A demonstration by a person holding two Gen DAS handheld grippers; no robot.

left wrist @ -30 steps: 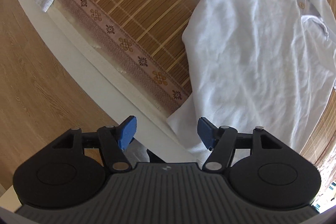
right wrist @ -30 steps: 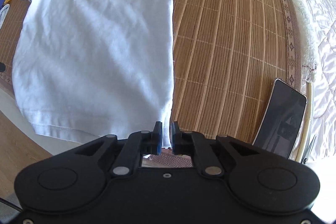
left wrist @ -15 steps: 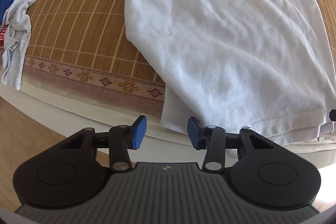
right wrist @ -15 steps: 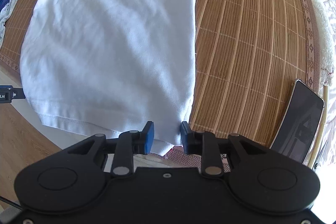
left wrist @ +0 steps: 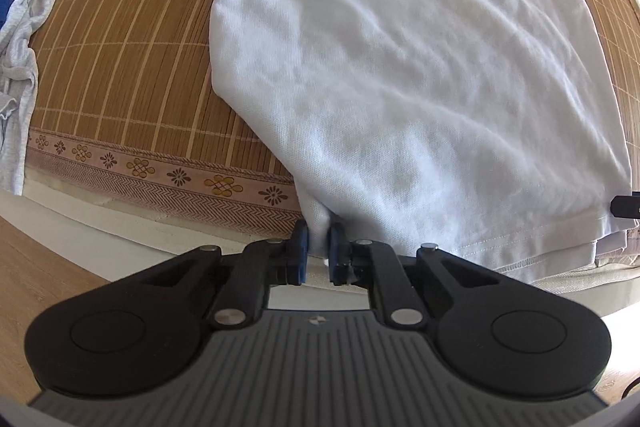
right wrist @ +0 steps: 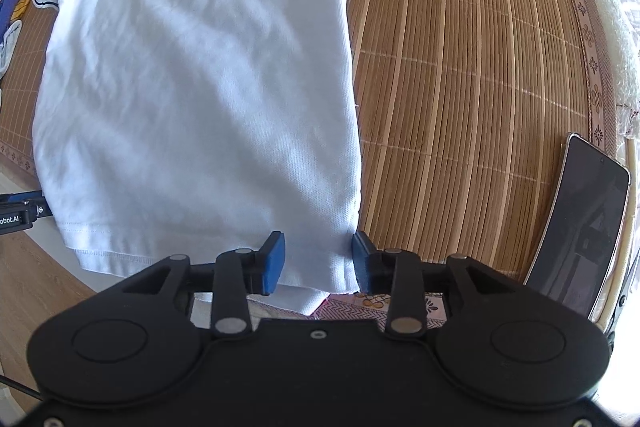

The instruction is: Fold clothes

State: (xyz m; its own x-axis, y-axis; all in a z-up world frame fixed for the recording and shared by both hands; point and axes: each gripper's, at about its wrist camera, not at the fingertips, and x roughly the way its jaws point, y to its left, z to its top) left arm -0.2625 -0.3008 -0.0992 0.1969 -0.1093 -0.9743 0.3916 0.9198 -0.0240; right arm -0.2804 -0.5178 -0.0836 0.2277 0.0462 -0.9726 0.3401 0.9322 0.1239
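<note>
Left gripper (left wrist: 318, 247) pinched the white cotton polo shirt (left wrist: 420, 75) at its hem corner, while the right gripper (right wrist: 318, 261), jaws opening astride the opposite corner, needed an equally deep bite.

My two views are bright with daylight. The white cotton polo shirt (left wrist: 420, 75) shows soft crease shadows. Fisheye distortion curves the woven bamboo mat (right wrist: 460, 67) toward dark frame corners.

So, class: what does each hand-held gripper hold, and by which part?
Left hand-held gripper: white shirt, bottom corner of its hem. Right hand-held gripper: nothing, jaws opening around the other corner.
</note>
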